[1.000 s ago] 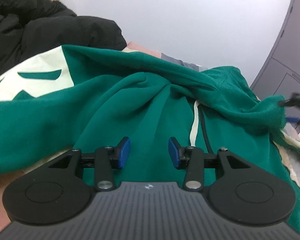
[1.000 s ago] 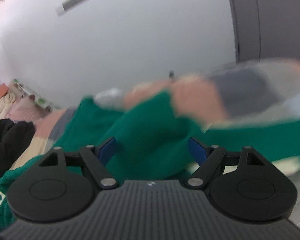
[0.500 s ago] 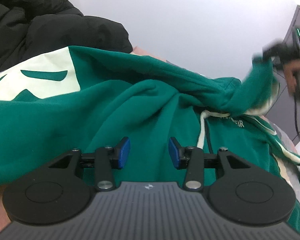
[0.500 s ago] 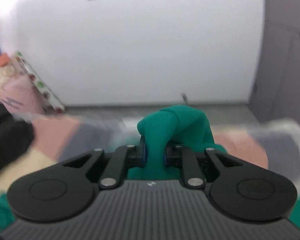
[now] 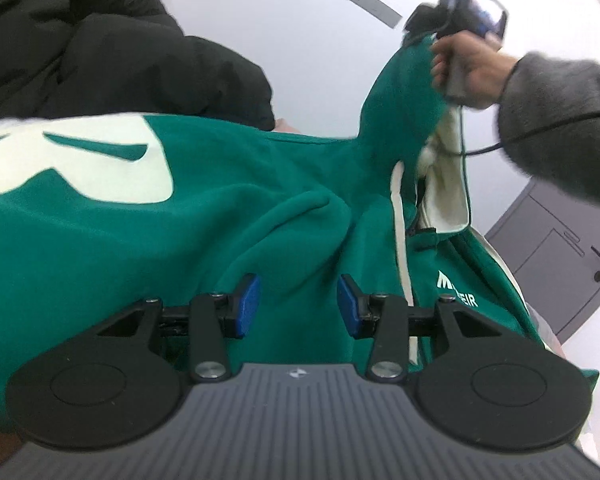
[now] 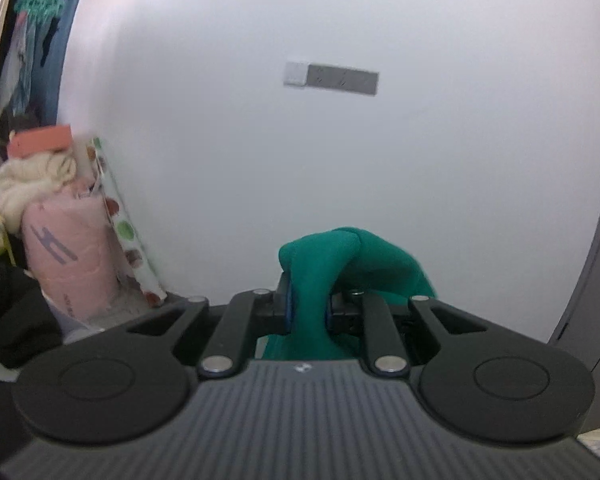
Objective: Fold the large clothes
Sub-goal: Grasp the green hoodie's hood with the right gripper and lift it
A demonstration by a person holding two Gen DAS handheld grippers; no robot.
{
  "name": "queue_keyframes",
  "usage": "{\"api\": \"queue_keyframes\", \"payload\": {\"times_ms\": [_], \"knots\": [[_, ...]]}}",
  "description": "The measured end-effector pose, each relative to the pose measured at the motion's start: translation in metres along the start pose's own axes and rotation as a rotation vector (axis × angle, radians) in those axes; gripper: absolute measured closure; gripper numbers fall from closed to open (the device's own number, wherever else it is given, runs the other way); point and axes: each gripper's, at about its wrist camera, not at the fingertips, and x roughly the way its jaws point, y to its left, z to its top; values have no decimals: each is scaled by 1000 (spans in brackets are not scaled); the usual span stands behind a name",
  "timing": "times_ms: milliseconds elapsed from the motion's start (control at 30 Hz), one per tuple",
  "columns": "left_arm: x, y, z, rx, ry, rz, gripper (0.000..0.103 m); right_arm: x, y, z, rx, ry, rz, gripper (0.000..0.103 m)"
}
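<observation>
A large green hoodie (image 5: pixel 148 232) with cream lettering, a cream drawstring and a cream-lined hood lies crumpled across the left wrist view. My left gripper (image 5: pixel 299 305) is open, low over the hoodie's chest folds, holding nothing. My right gripper (image 6: pixel 309 310) is shut on a bunch of the green fabric (image 6: pixel 340 256) and holds it raised. In the left wrist view the right gripper (image 5: pixel 416 28) shows at the upper right, lifting the hoodie's hood edge (image 5: pixel 404 92) well above the rest.
A black puffy jacket (image 5: pixel 100 56) lies behind the hoodie at upper left. A grey cabinet (image 5: pixel 560 256) stands to the right. In the right wrist view a pink roll (image 6: pixel 68 256) and piled cloth sit at left against a white wall (image 6: pixel 300 160).
My right gripper closed on the hoodie's hood edge and lifted it up and away. The fabric stretched upward. My left gripper stayed open over the chest.
</observation>
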Motion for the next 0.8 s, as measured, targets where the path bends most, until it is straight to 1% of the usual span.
{"api": "queue_keyframes", "payload": {"times_ms": [133,167,233,300,333,367,400,433,500,567,667,733,800], "knots": [[3,7,-2,-35,-4,-23,55,38,15,-40,-11,50,4,84],[3,8,-2,-38,-6,-28,55,37,18,-46,-6,56,0,83],[4,10,-4,-49,-4,-35,55,48,18,-60,17,85,-3,83],[7,11,-6,-54,3,-33,55,54,13,-71,45,114,16,78],[8,11,-6,-54,6,-33,55,52,12,-74,49,119,28,69],[7,10,-6,-53,5,-34,55,49,11,-77,47,119,38,53],[6,10,-6,-49,4,-33,55,43,10,-78,47,112,40,45],[6,10,-6,-46,5,-32,55,34,7,-80,51,100,38,35],[7,11,-5,-51,7,-34,55,15,0,-81,74,88,66,34],[6,12,-3,-54,13,-37,55,-8,-10,-82,107,109,98,34],[4,9,-1,-31,22,-22,55,-59,-24,-89,140,134,122,34],[1,3,1,5,29,3,55,-105,-42,-98,154,159,137,34],[-5,-2,0,34,34,21,53,-154,-61,-112,163,206,138,34]]}}
